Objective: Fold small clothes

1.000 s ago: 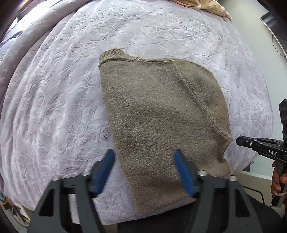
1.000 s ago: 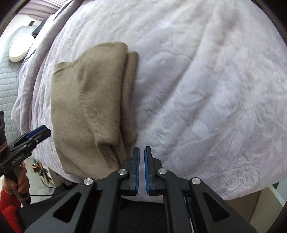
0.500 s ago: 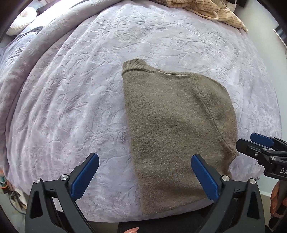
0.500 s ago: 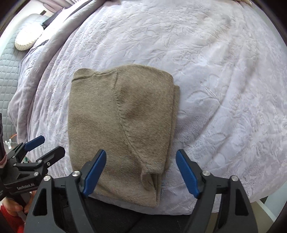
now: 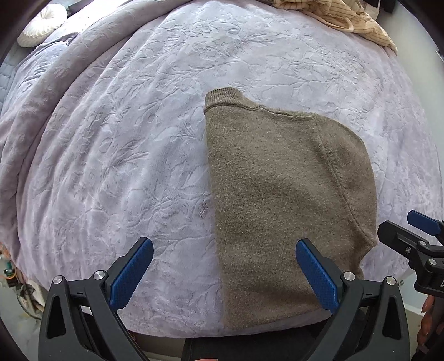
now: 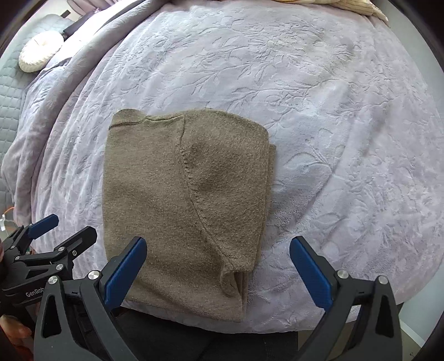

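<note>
A folded olive-brown knit sweater point(image 5: 277, 194) point(image 6: 180, 194) lies flat on the lilac embossed bed cover point(image 5: 111, 138) point(image 6: 333, 138), its ribbed collar at the far left corner and a folded sleeve along its right side. My left gripper point(image 5: 224, 243) hangs open above the sweater's near left edge, with nothing pressed between its pads. My right gripper point(image 6: 218, 241) hovers over the near right corner, its jaws opening wide and clear of the cloth. Each gripper shows at the edge of the other's view.
A beige striped garment point(image 5: 347, 19) point(image 6: 360, 7) lies heaped at the bed's far edge. A white round cushion point(image 5: 41, 25) point(image 6: 38, 52) sits far left beside a grey quilted surface point(image 6: 11, 105). The bed's near edge drops off just below the sweater.
The right gripper went from shut to wide open and shifted so the sweater sits under it. The left gripper's jaws spread wider and it rose slightly.
</note>
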Available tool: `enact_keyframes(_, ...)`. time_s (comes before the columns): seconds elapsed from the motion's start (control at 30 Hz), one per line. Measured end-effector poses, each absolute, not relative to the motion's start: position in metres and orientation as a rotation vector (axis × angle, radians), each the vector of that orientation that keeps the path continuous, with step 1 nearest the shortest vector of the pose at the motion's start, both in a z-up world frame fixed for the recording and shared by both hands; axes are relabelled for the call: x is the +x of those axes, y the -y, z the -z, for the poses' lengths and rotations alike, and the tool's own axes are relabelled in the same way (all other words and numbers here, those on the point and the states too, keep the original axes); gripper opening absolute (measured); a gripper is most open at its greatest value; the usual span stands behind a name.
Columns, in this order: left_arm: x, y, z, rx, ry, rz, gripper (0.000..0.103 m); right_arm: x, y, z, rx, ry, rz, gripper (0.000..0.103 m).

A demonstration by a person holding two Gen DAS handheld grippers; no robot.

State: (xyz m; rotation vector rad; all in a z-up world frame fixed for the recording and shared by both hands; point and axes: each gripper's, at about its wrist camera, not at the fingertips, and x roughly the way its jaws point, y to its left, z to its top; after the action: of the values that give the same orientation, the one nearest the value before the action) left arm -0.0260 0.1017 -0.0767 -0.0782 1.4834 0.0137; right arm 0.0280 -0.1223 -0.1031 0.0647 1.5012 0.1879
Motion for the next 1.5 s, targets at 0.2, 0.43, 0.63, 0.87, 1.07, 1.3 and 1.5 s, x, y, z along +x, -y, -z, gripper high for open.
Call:
enact_keyframes(0.2,-0.0252,-0.099,0.0746,-0.07,-1.488,-0.014,0.103,0.0304,0.1285,0.1025,0.085,-1.512,-0.143,0.102)
enact_keyframes(0.43,-0.0241,-0.1014,0.0749,-0.074,-1.492,-0.024,0.103,0.0292,0.1313,0.105,0.098,-1.532,-0.124,0.102)
enact_keyframes(0.63,-0.0243,-0.1032,0.0761,-0.076,-1.497,-0.035,0.103,0.0298,0.1307,0.1057,0.091,-1.537,-0.119,0.102)
enact_keyframes(0.87,-0.0236,-0.1039,0.0777,-0.079,-1.503,-0.04,0.103,0.0287,0.1294,0.1064,0.084,-1.542,-0.121,0.102)
enact_keyframes(1.07,-0.0238,-0.1032,0.0781,-0.079,-1.504,-0.042,0.103,0.0288,0.131,0.1073,0.088,-1.546,-0.115,0.102)
enact_keyframes(1.3,-0.0239,-0.103,0.079,-0.073,-1.505,-0.041,0.103,0.0289,0.1318,0.1078,0.088,-1.548,-0.115,0.102)
enact_keyframes(1.5,-0.0243,-0.1034,0.0793,-0.069,-1.506,-0.041,0.103,0.0287,0.1317,0.1079,0.089,-1.549,-0.115,0.102)
